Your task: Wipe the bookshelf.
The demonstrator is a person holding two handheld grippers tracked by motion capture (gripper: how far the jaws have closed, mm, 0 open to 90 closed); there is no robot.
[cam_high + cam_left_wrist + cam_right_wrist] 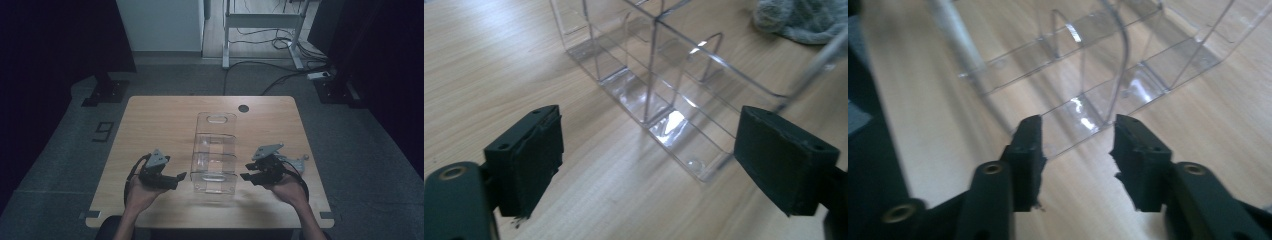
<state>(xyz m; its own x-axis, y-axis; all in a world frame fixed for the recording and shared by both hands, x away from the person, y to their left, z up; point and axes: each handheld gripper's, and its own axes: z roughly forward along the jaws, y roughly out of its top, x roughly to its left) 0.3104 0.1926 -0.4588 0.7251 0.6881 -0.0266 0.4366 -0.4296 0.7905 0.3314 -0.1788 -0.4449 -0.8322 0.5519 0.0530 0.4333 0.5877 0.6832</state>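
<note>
Clear organizer (215, 152) mid-table (150, 120), grippers flanking, apart

Clear plastic divided organizer (215, 152), upright on the wooden table's middle, its compartments empty.

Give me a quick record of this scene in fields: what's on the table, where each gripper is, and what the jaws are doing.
surface: wooden table
main object: clear plastic divided organizer, upright at table centre
left gripper: beside the organizer's left side, jaws open, nothing between them
right gripper: beside the organizer's right side, jaws open, nothing gripped
other item: grey cloth beyond the organizer
</note>
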